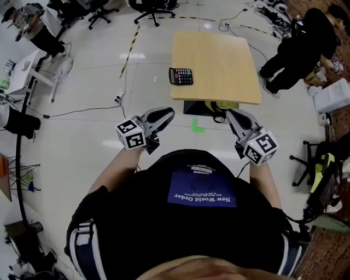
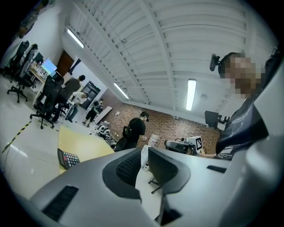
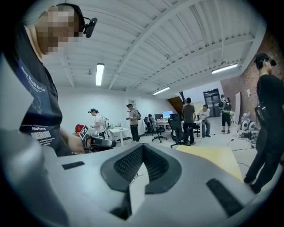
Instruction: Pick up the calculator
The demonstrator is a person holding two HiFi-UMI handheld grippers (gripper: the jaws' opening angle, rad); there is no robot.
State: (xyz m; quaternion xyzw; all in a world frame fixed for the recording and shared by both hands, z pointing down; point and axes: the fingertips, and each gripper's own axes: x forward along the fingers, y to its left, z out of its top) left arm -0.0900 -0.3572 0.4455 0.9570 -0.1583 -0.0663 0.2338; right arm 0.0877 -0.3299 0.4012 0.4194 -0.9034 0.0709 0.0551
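Nearest the camera, short of the table (image 1: 219,54), is the wearer's black T-shirt (image 1: 180,229) with a blue printed patch, bare forearms reaching out at both sides. The left gripper (image 1: 167,113) has smooth grey plastic jaws lined with black ribbed pads; its own view shows the jaws (image 2: 144,148) closed tip to tip with nothing between them. The right gripper (image 1: 229,113) is of the same make, and its 2 jaws (image 3: 142,146) are likewise pressed together and empty. Both grippers hang over the glossy pale floor just short of the table's near edge, the left one off the near-left corner, the right one by the near edge's middle. A green tape mark (image 1: 197,127) lies on the floor in front of that edge, beside the table's black base (image 1: 199,108).

The table is a square slab of light wood, matt and bare save for 1 thing. The calculator (image 1: 181,76) lies flat, keys up, at the table's left edge in the head view, in the half closer to the wearer, well apart from both grippers. It is a dark rectangular slab with a grid of small keys, a few of them coloured, and a display strip at 1 end.

Beyond the table's far-right corner stands a person in black (image 1: 306,44). Past the far edge stand black office chairs (image 1: 153,8)
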